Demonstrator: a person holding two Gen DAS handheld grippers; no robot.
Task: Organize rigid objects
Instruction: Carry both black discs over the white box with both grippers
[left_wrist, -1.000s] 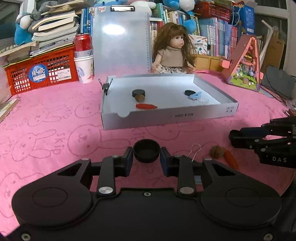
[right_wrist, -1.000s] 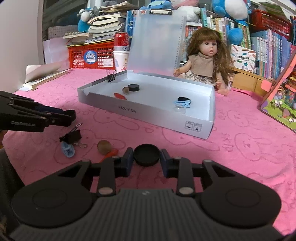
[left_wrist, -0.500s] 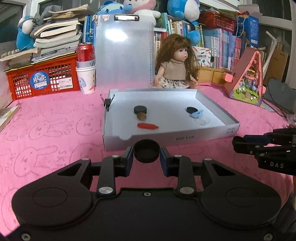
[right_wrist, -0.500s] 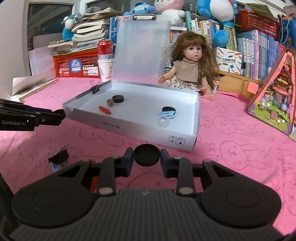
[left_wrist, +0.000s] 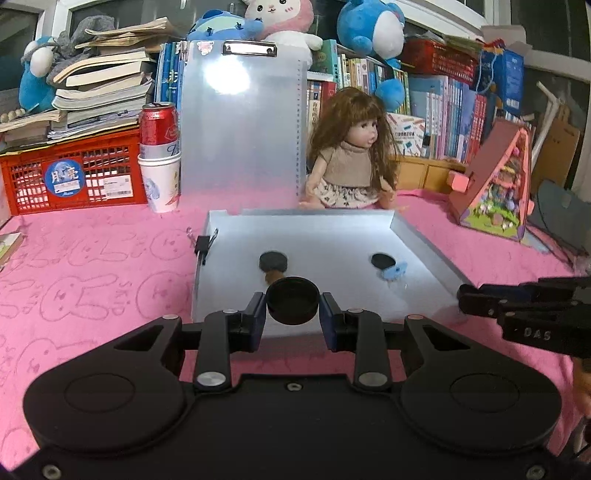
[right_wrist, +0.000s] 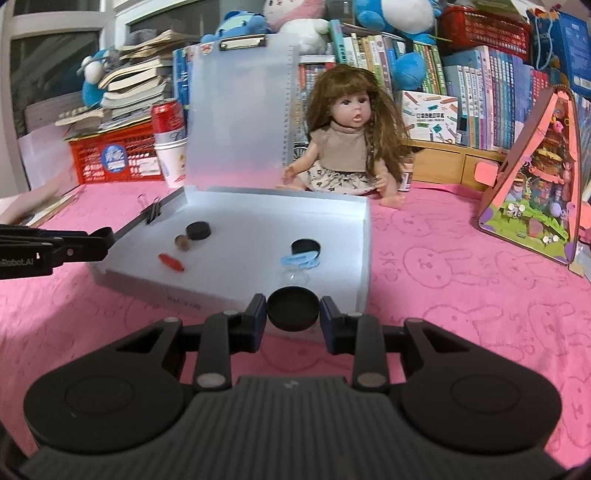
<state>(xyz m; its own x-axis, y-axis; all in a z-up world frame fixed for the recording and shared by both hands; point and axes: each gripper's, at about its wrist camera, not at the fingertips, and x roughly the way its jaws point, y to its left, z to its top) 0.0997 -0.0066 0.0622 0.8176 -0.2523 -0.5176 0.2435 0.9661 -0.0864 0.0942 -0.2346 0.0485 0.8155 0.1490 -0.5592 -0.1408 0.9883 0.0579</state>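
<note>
Your left gripper (left_wrist: 293, 317) pinches a black round cap (left_wrist: 293, 301) over the white tray's (left_wrist: 424, 236) near edge. Your right gripper (right_wrist: 293, 319) pinches a second black cap (right_wrist: 292, 308) at the tray's near wall. Inside lie two black discs (right_wrist: 198, 230), a red piece (right_wrist: 171, 261) and a blue clip (right_wrist: 300, 260).

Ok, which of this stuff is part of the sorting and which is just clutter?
Job:
- white tray
- black caps in left gripper and right gripper
- caps, nut, red piece already inside tray

Clutter:
- doll
- red can
- paper cup
- red crate
- toy house
</note>
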